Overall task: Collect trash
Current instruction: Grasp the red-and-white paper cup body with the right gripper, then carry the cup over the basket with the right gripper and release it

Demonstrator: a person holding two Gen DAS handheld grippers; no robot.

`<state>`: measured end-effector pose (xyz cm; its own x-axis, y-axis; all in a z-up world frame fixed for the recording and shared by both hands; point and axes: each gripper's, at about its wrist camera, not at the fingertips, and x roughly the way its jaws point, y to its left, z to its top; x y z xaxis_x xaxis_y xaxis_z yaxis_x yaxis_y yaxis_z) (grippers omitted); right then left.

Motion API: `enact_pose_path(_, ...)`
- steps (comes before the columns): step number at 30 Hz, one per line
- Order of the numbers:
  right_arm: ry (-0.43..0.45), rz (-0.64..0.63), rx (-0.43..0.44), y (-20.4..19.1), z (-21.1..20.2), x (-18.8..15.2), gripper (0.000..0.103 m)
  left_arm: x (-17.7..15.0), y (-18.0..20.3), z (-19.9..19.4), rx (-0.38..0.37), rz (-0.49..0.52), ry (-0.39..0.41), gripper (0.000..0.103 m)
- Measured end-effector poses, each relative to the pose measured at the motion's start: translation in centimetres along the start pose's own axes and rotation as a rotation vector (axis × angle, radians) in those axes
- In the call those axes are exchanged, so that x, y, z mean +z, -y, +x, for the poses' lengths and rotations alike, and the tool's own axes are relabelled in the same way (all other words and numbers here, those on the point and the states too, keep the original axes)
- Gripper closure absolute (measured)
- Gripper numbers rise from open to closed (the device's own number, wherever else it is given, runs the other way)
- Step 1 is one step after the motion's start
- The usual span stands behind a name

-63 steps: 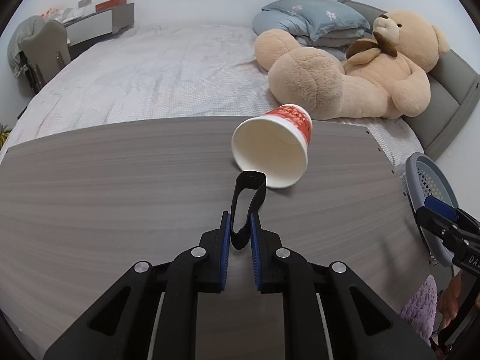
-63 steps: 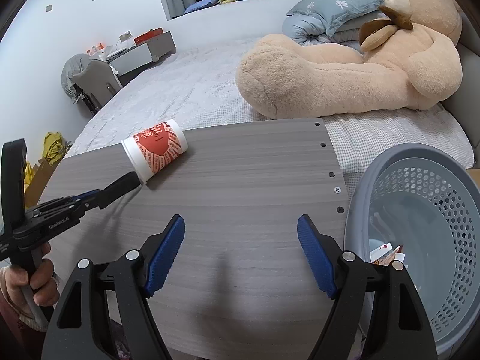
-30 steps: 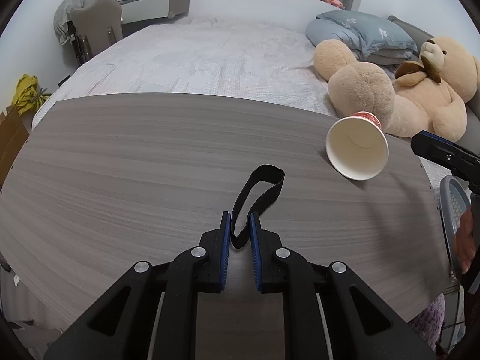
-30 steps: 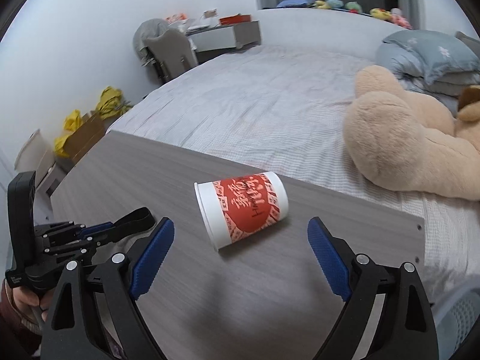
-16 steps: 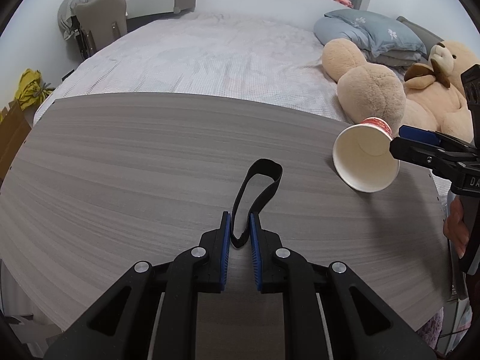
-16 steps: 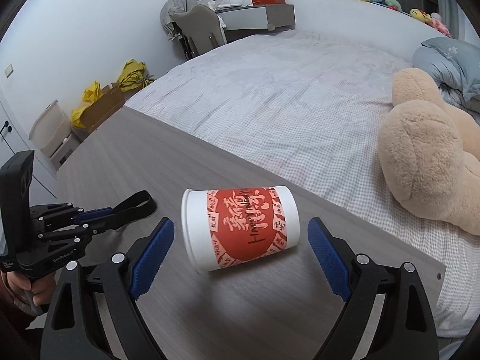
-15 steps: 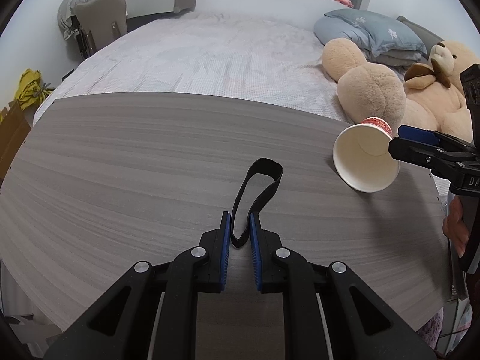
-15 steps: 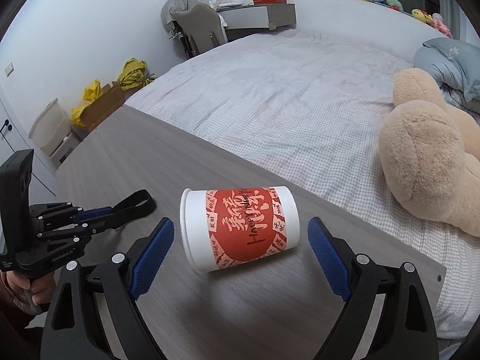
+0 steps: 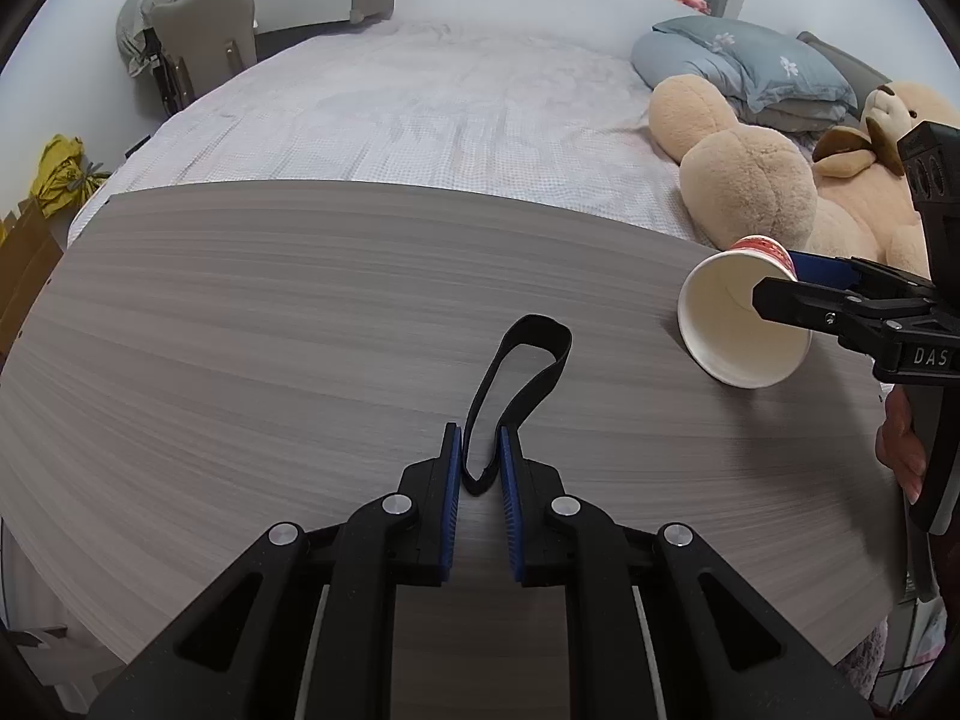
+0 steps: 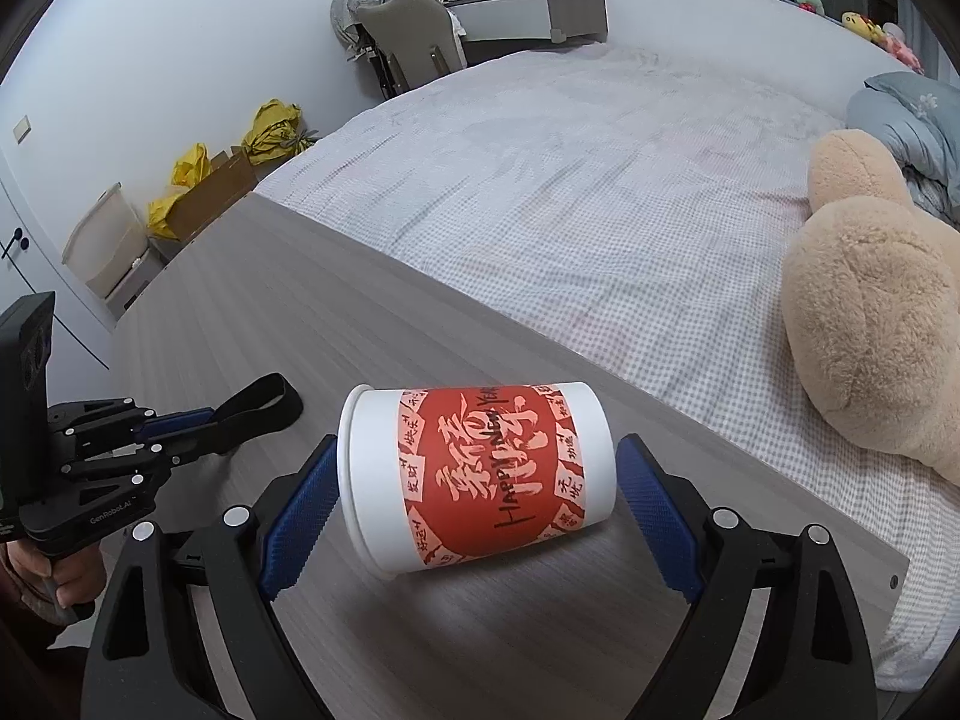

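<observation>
A red-and-white paper cup (image 10: 480,474) lies on its side near the far edge of the grey wooden table (image 10: 336,324). My right gripper (image 10: 474,501) is open, with one finger at each end of the cup, not squeezing it. In the left wrist view the cup (image 9: 741,324) shows its open mouth at the right, with the right gripper's fingers (image 9: 792,300) around it. My left gripper (image 9: 480,468) is shut on a black elastic band (image 9: 522,372), whose loop rests on the table. The band also shows in the right wrist view (image 10: 258,405).
A bed (image 9: 450,108) lies beyond the table, with a large teddy bear (image 9: 768,180) and pillows (image 9: 750,66) on it. A chair and desk (image 10: 432,30) stand at the far wall. Yellow bags and boxes (image 10: 210,180) sit on the floor.
My right gripper has moved forward so that its open fingers now straddle the cup. My left gripper stays shut on the band in about the same place.
</observation>
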<state>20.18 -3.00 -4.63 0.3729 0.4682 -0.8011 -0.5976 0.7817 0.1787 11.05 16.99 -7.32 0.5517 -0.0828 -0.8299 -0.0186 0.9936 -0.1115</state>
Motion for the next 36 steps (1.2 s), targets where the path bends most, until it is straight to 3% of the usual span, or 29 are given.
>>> enact_pose_path(7,-0.024,0.001,0.006,-0.3,1.0,-0.2,0.017,0.0,0.0,0.0,0.000,0.000,0.000,0.089)
enact_pose_path(11,-0.011,0.003,-0.026,-0.6,0.9,-0.4,0.019,0.0,0.0,0.0,0.000,0.000,0.001,0.089)
enact_pose_path(12,-0.008,0.001,-0.039,-0.8,0.8,-0.5,0.024,0.0,0.0,0.0,-0.001,0.001,0.001,0.089)
enact_pose_path(19,0.012,0.029,-0.086,-1.5,-0.1,-1.5,0.024,-0.1,0.3,-0.5,-0.008,0.007,0.011,0.089)
enact_pose_path(36,0.091,0.275,-0.185,-2.0,-7.7,-8.5,0.024,-1.0,4.0,-4.4,-0.086,0.095,0.082,0.089)
